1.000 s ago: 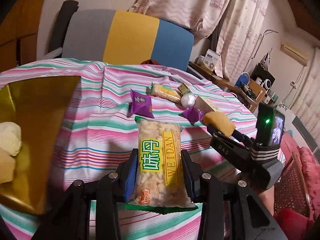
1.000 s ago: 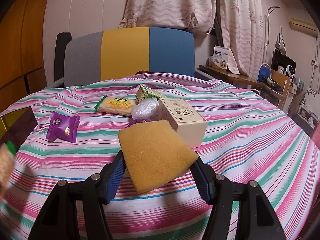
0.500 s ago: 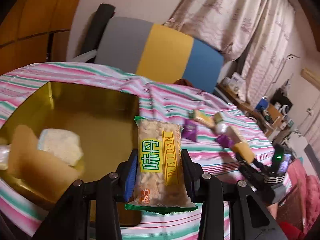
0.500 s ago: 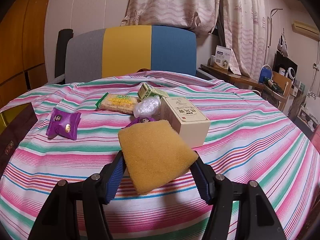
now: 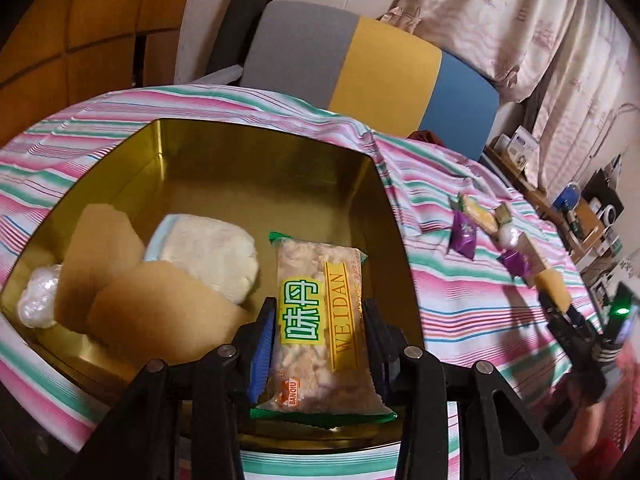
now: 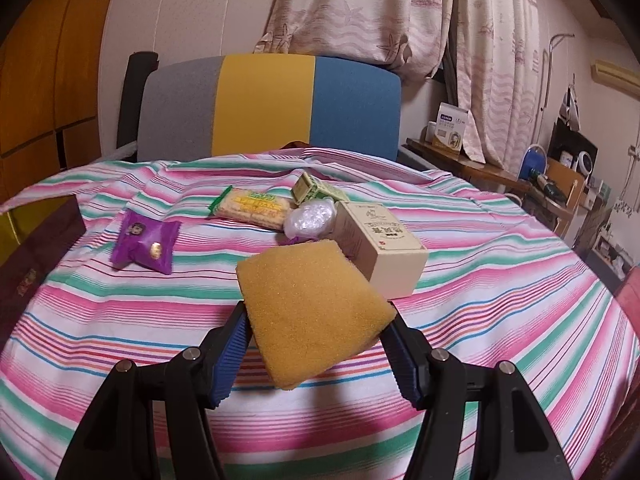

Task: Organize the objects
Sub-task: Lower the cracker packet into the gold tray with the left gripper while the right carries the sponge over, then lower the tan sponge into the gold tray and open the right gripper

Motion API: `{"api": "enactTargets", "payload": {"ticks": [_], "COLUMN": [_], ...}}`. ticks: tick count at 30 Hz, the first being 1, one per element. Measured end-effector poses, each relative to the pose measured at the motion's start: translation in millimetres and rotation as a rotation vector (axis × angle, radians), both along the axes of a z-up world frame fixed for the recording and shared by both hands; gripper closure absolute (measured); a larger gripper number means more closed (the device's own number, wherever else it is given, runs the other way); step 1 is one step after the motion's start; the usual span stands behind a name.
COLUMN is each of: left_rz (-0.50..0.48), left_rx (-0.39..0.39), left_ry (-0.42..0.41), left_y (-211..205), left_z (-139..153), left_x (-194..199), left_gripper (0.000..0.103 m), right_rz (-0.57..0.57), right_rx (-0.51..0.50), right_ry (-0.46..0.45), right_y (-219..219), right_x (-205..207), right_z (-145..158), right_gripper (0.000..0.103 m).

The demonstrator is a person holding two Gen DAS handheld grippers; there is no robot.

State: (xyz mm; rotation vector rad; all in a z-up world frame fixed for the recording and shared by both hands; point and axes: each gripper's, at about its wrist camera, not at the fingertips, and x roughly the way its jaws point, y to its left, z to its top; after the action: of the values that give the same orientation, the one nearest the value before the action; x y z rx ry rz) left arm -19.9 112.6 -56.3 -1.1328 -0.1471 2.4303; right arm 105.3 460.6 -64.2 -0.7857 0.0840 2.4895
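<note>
Item: rice-cracker packet (image 5: 320, 312), light, crinkly, brittle inside; pinched across its width by left tool (image 5: 318, 344), above gold tin (image 5: 256, 148) at the surface's left edge. Item: sponge (image 6: 312, 308), soft, springy; squeezed edge-to-edge in right tool (image 6: 316, 356).

My left gripper (image 5: 318, 320) tilted down, clamping snack packet (image 5: 320, 312); my right gripper (image 6: 316, 344) clamping sponge (image 6: 312, 308).
</note>
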Motion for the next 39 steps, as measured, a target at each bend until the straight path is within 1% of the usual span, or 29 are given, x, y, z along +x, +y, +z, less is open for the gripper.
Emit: {"api": "enactTargets", "payload": {"ticks": [2, 3, 5, 7, 8, 10, 12, 14, 16, 18, 20, 22, 23, 26, 27, 30, 33, 36, 39], "left_rz": [0.006, 0.011, 0.023, 0.021, 0.021, 0.016, 0.024, 0.028, 0.036, 0.040, 0.031, 0.027, 0.029, 0.058, 0.070, 0.120, 0.163, 0.218, 0.270], "left_rx": [-0.004, -0.005, -0.012, -0.019, -0.017, 0.006, 0.008, 0.024, 0.030, 0.036, 0.036, 0.030, 0.028, 0.032, 0.033, 0.029, 0.031, 0.041, 0.041], "left_ry": [-0.001, -0.005, -0.024, -0.007, -0.002, 0.015, 0.032, 0.046, 0.061, 0.077, 0.103, 0.139, 0.153, 0.199, 0.209, 0.220, 0.193, 0.159, 0.150], "left_y": [-3, -5, -8, -9, -9, -12, -13, -16, -19, -22, -24, -26, -28, -37, -40, -50, -60, -70, -78], "left_z": [-2, -4, -8, -7, -6, -3, -1, 2, 5, 7, 11, 14, 15, 19, 20, 21, 20, 18, 17], "left_x": [-1, -2, -4, -1, 0, 5, 9, 14, 20, 25, 32, 39, 42, 50, 51, 49, 44, 38, 38], "left_gripper": [0.062, 0.062, 0.062, 0.060, 0.058, 0.043, 0.035, 0.032, 0.024, 0.019, 0.017, 0.012, 0.011, 0.006, 0.002, 0.001, 0.000, 0.000, 0.000], "right_rz": [-0.001, 0.000, 0.006, 0.024, 0.040, 0.090, 0.151, 0.209, 0.267, 0.312, 0.362, 0.393, 0.408, 0.451, 0.464, 0.501, 0.516, 0.524, 0.541], "right_rx": [-0.039, -0.076, -0.123, -0.161, -0.173, -0.190, -0.205, -0.221, -0.242, -0.265, -0.289, -0.301, -0.306, -0.319, -0.322, -0.330, -0.309, -0.318, -0.296], "right_ry": [0.017, 0.033, 0.056, 0.074, 0.084, 0.107, 0.126, 0.138, 0.139, 0.131, 0.115, 0.099, 0.092, 0.074, 0.067, 0.046, 0.034, 0.018, 0.000], "right_y": [-3, -5, -11, -22, -29, -47, -68, -86, -105, -120, -135, -147, -153, -169, -174, -188, -204, -211, -220], "right_x": [3, 5, 7, 7, 7, 4, -1, -7, -13, -19, -25, -30, -32, -36, -37, -42, -50, -61, -74], "right_z": [2, 4, 7, 12, 15, 24, 33, 40, 45, 48, 49, 49, 49, 49, 49, 50, 51, 51, 51], "right_gripper": [0.039, 0.039, 0.039, 0.039, 0.039, 0.039, 0.039, 0.039, 0.039, 0.039, 0.039, 0.039, 0.039, 0.039, 0.039, 0.039, 0.039, 0.039, 0.039]}}
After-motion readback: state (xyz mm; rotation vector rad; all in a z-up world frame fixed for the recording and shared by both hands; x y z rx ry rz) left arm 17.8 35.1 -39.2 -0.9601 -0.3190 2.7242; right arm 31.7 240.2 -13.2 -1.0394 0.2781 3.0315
